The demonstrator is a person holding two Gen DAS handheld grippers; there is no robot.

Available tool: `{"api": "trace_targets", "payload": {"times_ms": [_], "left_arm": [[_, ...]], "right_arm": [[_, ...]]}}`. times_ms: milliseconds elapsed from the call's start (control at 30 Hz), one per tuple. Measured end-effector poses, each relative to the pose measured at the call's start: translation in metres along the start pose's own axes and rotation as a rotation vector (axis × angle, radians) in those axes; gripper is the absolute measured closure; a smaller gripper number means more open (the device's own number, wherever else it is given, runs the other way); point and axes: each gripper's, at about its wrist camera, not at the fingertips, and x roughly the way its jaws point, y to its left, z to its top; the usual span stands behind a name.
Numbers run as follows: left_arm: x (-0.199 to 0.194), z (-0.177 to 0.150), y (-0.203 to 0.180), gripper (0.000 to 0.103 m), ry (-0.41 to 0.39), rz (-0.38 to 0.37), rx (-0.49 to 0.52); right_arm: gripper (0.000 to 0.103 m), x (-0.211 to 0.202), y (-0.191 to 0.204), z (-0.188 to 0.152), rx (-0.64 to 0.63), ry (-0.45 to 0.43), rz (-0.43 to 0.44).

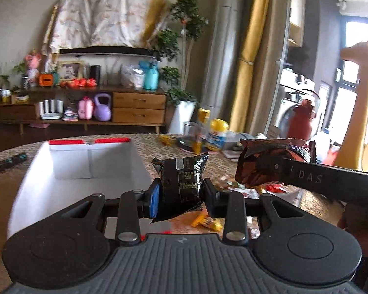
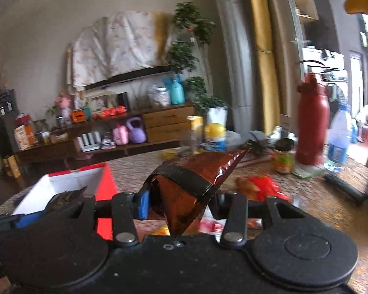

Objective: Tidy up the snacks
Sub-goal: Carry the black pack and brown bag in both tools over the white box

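Note:
My left gripper (image 1: 180, 196) is shut on a small black snack packet (image 1: 180, 183), held above the table beside the white-lined box with red outside (image 1: 36, 171). At the right of the left wrist view the other gripper's finger presses a shiny brown snack bag (image 1: 262, 164). In the right wrist view my right gripper (image 2: 180, 203) is shut on that brown snack bag (image 2: 191, 183), lifted over the table; the box (image 2: 105, 186) lies to its left, with the left gripper and its black packet (image 2: 66, 196) at the lower left. Red and orange snack packets (image 2: 265, 186) lie loose on the table (image 2: 306, 196).
A red thermos (image 2: 312, 122), a clear water bottle (image 2: 338, 139), a small jar (image 2: 284, 156), a yellow-lidded tub (image 2: 214, 137) and a black remote (image 2: 343, 188) stand on the far and right side of the table. A wooden sideboard and potted plants line the wall behind.

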Motion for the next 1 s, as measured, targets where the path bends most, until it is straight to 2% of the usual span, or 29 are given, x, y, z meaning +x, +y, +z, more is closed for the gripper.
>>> {"api": "trace_targets", "payload": {"times_ms": [233, 467, 733, 1000], "left_arm": [[0.001, 0.012, 0.039, 0.068, -0.001, 0.099, -0.033], [0.011, 0.012, 0.076, 0.068, 0.035, 0.177, -0.052], [0.039, -0.001, 0.118, 0.068, 0.151, 0.238, -0.047], [0.063, -0.017, 0.140, 0.068, 0.273, 0.267, 0.006]], "right_arm": [[0.059, 0.018, 0.049, 0.013, -0.054, 0.011, 0.110], [0.059, 0.037, 0.094, 0.022, -0.108, 0.034, 0.190], [0.059, 0.071, 0.145, 0.011, -0.199, 0.124, 0.243], [0.059, 0.109, 0.191, -0.016, -0.309, 0.269, 0.257]]}}
